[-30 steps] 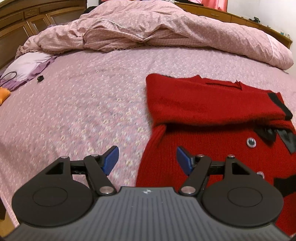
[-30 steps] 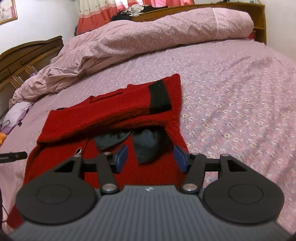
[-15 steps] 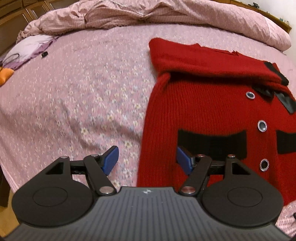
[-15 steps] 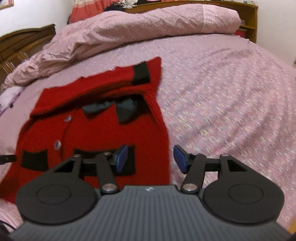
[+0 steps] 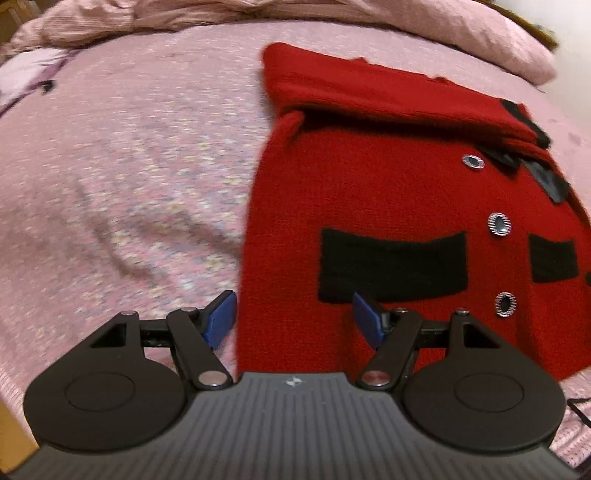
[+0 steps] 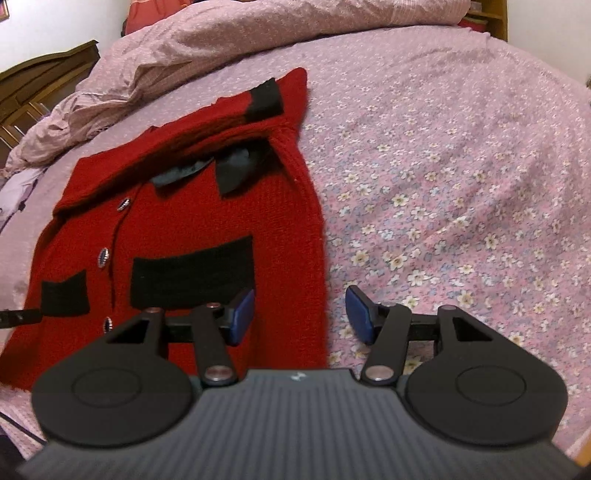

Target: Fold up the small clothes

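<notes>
1. The cardigan (image 5: 388, 192) lay flat on the bedspread (image 5: 129, 166), buttons up, sleeves folded across its top.
2. The left gripper (image 5: 293, 317) hung over the hem's left edge, jaws apart, nothing clamped; pocket (image 5: 391, 267) at one o'clock.
3. The right gripper (image 6: 300, 315) straddled the cardigan's (image 6: 192, 221) right edge, jaws apart, holding nothing.
4. The quilt (image 6: 258, 48) was bunched at twelve o'clock.

Knitted red cardigan (image 5: 388, 184) w/ black pocket patches (image 5: 393, 266), black cuff (image 6: 266, 99), silver-rimmed dark buttons (image 5: 499, 224). Bed sheet (image 6: 461, 184) pink w/ small white-yellow flower print. Rumpled duvet (image 6: 258, 33) paler pink, fine dots. Fingers (image 5: 221, 319) blue pads, black frame.
</notes>
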`<control>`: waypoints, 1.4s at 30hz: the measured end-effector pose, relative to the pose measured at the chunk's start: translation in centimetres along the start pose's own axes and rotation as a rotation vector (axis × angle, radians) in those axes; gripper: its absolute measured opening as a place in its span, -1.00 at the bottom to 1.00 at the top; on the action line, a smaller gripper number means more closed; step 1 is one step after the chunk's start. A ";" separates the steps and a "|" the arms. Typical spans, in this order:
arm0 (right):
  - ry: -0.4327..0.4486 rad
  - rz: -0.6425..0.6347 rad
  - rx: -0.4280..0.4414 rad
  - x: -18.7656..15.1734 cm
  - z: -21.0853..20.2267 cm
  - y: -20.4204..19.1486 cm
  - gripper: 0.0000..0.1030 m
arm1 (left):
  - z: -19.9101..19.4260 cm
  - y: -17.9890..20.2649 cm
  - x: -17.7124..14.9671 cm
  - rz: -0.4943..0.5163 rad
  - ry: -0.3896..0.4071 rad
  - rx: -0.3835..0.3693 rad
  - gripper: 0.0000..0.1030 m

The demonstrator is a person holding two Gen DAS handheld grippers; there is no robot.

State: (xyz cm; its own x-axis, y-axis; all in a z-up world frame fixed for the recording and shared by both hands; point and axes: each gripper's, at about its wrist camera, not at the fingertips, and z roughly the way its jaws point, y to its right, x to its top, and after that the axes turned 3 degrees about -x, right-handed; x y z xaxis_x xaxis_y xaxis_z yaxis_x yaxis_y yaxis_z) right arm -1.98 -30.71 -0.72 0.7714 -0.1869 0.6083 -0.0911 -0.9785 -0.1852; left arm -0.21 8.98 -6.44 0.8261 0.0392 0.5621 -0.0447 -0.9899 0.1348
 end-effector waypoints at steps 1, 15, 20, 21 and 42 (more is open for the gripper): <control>-0.003 0.003 0.011 0.0 0.2 0.0 0.10 | 0.3 0.0 0.1 0.007 -0.005 -0.006 0.44; -0.039 -0.005 0.097 0.4 1.5 -0.1 0.13 | 1.4 -1.1 0.1 0.059 -0.023 -0.108 0.43; -0.060 -0.040 0.126 0.2 1.5 -0.5 0.13 | 0.7 -0.3 -0.5 0.092 -0.061 -0.137 0.43; -0.063 -0.045 0.131 0.1 1.5 -0.5 0.13 | 0.6 -0.2 -0.6 0.098 -0.066 -0.136 0.43; -0.114 -0.142 0.211 -0.6 1.3 -0.8 0.11 | -0.5 1.0 -1.9 0.271 -0.131 -0.130 0.42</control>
State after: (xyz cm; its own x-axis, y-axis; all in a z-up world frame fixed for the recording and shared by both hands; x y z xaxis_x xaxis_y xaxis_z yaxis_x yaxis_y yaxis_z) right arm -1.52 -29.67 -1.90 0.8342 -0.0269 0.5508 0.1468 -0.9520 -0.2688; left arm -2.08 8.00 -6.92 0.8392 -0.2490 0.4835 -0.3368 -0.9360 0.1026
